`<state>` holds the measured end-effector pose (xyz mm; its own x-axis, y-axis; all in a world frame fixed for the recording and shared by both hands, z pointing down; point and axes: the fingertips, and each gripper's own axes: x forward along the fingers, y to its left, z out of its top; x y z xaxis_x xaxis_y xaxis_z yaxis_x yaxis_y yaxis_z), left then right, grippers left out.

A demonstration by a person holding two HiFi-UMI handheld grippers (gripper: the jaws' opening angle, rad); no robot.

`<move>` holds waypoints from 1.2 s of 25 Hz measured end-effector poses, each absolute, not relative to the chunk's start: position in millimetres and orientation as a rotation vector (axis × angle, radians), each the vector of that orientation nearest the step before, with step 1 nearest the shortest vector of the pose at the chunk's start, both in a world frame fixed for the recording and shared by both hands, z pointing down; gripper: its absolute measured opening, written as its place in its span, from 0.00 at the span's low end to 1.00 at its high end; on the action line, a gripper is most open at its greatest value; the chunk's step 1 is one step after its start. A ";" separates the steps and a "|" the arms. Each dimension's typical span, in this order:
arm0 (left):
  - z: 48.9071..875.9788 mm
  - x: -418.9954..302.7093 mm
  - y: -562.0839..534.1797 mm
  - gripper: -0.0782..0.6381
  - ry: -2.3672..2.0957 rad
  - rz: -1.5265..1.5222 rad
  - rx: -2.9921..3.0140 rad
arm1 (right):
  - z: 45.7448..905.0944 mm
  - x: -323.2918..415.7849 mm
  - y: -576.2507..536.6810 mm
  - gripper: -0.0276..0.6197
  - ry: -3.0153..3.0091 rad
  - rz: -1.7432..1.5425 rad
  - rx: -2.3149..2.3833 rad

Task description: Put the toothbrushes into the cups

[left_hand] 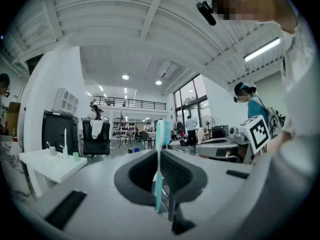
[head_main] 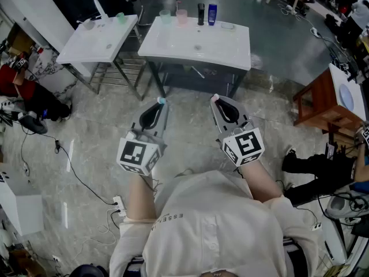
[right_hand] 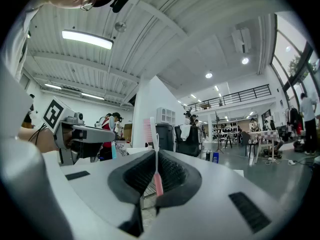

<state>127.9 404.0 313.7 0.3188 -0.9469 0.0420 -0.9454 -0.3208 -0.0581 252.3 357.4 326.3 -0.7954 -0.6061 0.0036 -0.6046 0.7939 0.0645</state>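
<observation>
**Claw state.** The left claw (head_main: 159,104) is closed on the teal brush (left_hand: 159,170). The right claw (head_main: 216,100) is closed on the pink brush (right_hand: 156,176). In each gripper view the jaws pinch the handle, and the bristle head stands above them. Both claws point level.

**Brush axis.** Each brush stands upright, crosswise to its claw, head up and handle end down. Judged from this, no re-orienting is needed; the handle can enter a cup first.

**Target position.** The green cup (head_main: 165,16) and the pink cup (head_main: 182,16) stand side by side at the far edge of the table (head_main: 222,53). They are well apart from both claws, with the whole table top between.

**Governing relation.** The green cup lies almost straight ahead of the left claw. The pink cup lies ahead and to the left of the right claw, so that claw must angle inward. The left claw is nearer to both cups.

**Caution.** Two bottles (head_main: 206,14) stand just right of the pink cup, on the right claw's approach side.
</observation>
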 end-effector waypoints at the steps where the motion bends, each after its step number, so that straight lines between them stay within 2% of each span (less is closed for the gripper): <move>1: 312.8 125.6 404.2 0.13 1.815 -0.103 -2.534 | 324.9 250.0 358.0 0.09 -2.953 -0.097 0.995; 10: 309.2 103.5 401.1 0.13 1.792 -0.078 -2.545 | 323.1 231.3 354.9 0.09 -2.940 -0.073 1.046; 19: 325.7 49.0 409.7 0.13 1.809 -0.101 -2.564 | 331.1 191.5 347.1 0.09 -2.930 -0.018 1.120; 30: 351.5 0.0 380.5 0.13 1.950 -0.118 -2.533 | 361.4 136.2 306.8 0.09 -2.932 0.047 0.971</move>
